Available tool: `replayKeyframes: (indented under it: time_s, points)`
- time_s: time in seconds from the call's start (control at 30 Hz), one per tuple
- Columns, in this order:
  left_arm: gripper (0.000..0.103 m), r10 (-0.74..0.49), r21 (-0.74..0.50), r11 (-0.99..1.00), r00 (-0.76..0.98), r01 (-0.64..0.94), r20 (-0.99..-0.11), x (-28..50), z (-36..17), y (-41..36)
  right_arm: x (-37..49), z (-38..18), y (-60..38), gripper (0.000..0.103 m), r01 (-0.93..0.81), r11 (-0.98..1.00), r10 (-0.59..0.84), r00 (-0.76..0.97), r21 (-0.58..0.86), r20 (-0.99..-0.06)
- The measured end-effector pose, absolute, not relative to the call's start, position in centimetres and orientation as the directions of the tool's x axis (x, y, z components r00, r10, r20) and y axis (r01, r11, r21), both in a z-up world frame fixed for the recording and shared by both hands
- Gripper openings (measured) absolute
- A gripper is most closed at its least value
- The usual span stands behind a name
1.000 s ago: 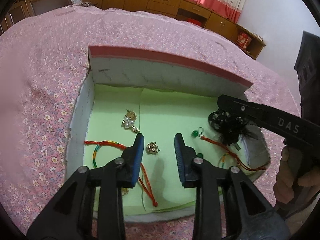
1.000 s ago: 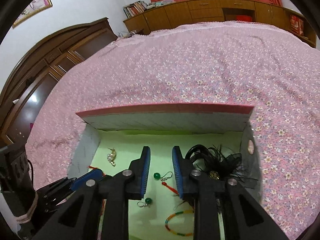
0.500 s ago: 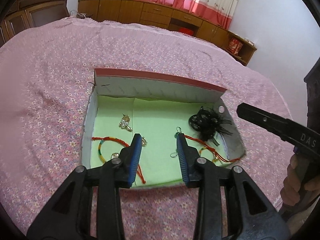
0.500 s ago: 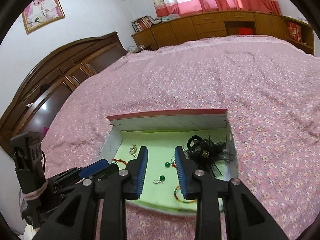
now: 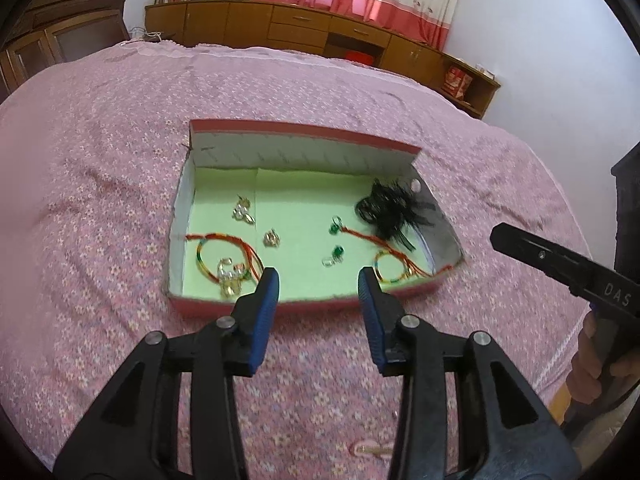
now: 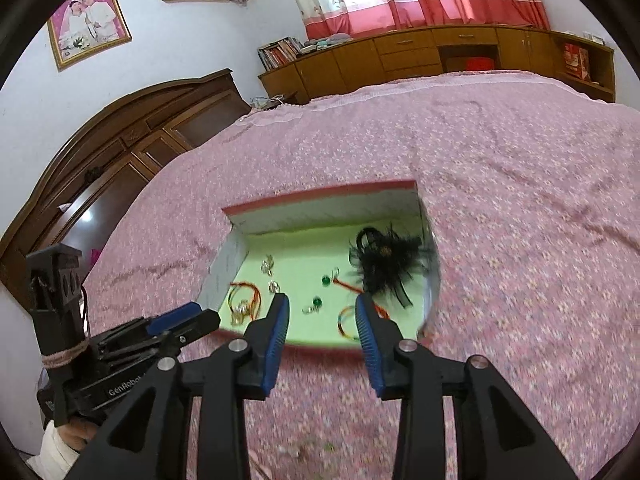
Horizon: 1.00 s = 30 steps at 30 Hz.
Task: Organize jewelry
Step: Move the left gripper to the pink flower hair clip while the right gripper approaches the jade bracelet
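Observation:
A shallow red-edged box [image 5: 304, 130] with a green lining lies on the bed; it also shows in the right wrist view [image 6: 320, 194]. In it lie a black feathered hair piece [image 5: 390, 212] [image 6: 384, 264], two red-cord bracelets [image 5: 228, 244] [image 5: 394, 266], green bead earrings [image 5: 335, 226] and gold and pearl pieces [image 5: 242, 212]. My left gripper [image 5: 318, 286] is open and empty, held above the bed just before the box's near wall. My right gripper [image 6: 322, 312] is open and empty, also short of the near wall.
The pink flowered bedspread [image 5: 100, 152] surrounds the box. A dark wooden headboard [image 6: 120, 152] stands to the left, and low wooden cabinets [image 5: 320, 36] run under red curtains at the back. The right gripper's body [image 5: 568, 268] shows at the right edge.
Both grippers have drawn back and up out of the box, which now looks smaller and farther off. The right gripper no longer reaches over the hair piece. Both stay open.

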<state>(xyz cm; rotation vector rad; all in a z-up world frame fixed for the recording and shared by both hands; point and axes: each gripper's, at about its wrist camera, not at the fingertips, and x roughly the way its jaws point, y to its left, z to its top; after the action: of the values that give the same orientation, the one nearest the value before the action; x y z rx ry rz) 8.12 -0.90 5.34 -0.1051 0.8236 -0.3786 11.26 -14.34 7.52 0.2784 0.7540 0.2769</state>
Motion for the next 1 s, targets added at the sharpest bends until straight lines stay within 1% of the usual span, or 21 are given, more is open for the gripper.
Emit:
replayKeyframes:
  time_s: [0.17, 0.3, 0.4, 0.47, 0.53, 0.67, 1.0]
  points:
    - [0.037, -0.377, -0.237, 0.923, 0.596, 0.303, -0.709, 6.3, 4.9, -1.0, 9.0, 6.8, -14.5, 0.044, -0.139, 0.934, 0.328, 0.694, 0.328, -0.641]
    - [0.039, -0.379, -0.235, 0.921, 0.575, 0.311, -0.725, 4.7, 4.1, -1.0, 7.1, 6.4, -14.8, 0.046, -0.128, 0.941, 0.310, 0.699, 0.313, -0.644]
    - [0.040, -0.381, -0.236, 0.919, 0.557, 0.316, -0.738, 3.5, 3.5, -1.1, 5.9, 6.2, -14.9, 0.053, -0.115, 0.947, 0.291, 0.709, 0.301, -0.642]
    - [0.044, -0.383, -0.233, 0.916, 0.545, 0.326, -0.745, 2.7, 3.1, -1.3, 5.2, 5.9, -15.1, 0.059, -0.107, 0.949, 0.281, 0.714, 0.296, -0.642]
    - [0.046, -0.385, -0.227, 0.913, 0.535, 0.338, -0.752, 2.0, 2.8, -1.6, 4.6, 5.5, -15.1, 0.061, -0.099, 0.951, 0.272, 0.713, 0.292, -0.646]
    - [0.050, -0.404, -0.238, 0.900, 0.493, 0.366, -0.770, 0.8, 1.8, -2.2, 3.2, 4.5, -15.1, 0.063, -0.084, 0.958, 0.252, 0.706, 0.275, -0.662]
    - [0.053, -0.449, -0.278, 0.864, 0.394, 0.420, -0.802, -0.8, 0.0, -3.9, 1.4, 2.8, -16.0, 0.064, -0.035, 0.959, 0.226, 0.688, 0.280, -0.689]
